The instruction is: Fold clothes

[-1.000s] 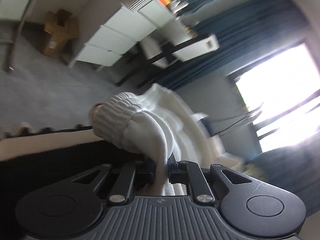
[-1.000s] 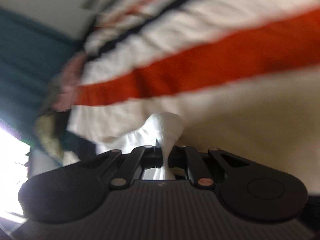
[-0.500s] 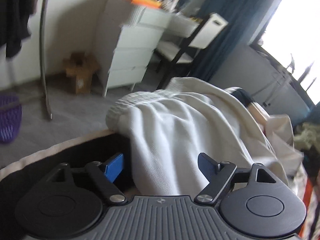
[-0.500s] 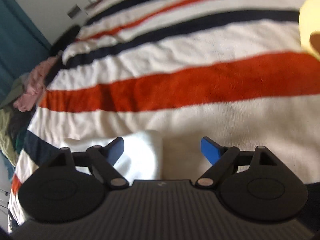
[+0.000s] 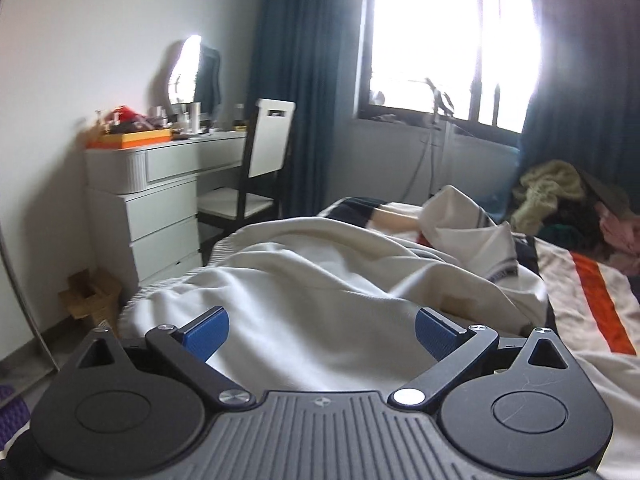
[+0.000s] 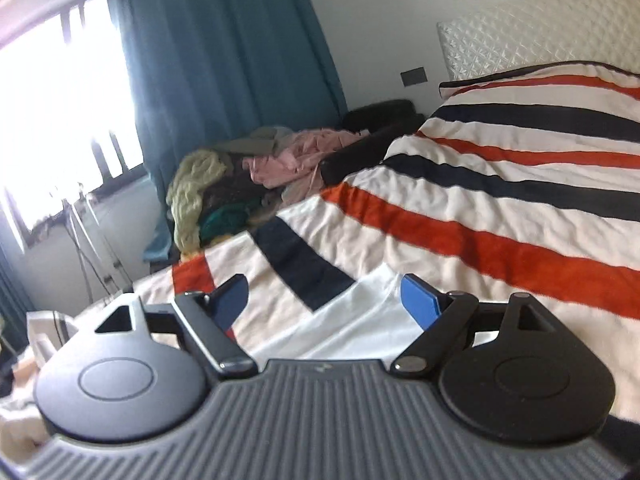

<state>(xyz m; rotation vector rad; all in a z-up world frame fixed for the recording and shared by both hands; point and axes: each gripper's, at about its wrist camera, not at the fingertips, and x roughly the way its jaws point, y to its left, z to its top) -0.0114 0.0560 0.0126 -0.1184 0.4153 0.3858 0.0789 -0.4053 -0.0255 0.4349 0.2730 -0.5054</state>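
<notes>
Both claws were wide open and holding nothing here. The left gripper (image 5: 318,330) hovered over a rumpled white ribbed-knit garment (image 5: 304,304) heaped near the edge of the red, navy and cream striped bedspread (image 6: 500,208), with the ribbed hem bunched toward the dresser side. The right gripper (image 6: 324,298) sat above a flatter white patch of cloth (image 6: 360,320), probably the same piece.

Can't say if this sat mid-fold or between folds, honestly. If I had to guess, whatever grab came next would go best on an edge or corner, not the puffy middle, with both sides pinched level so the crease landed straight. The pile of mixed clothes (image 6: 240,176) by the teal curtain (image 6: 224,60) sat well apart.
</notes>
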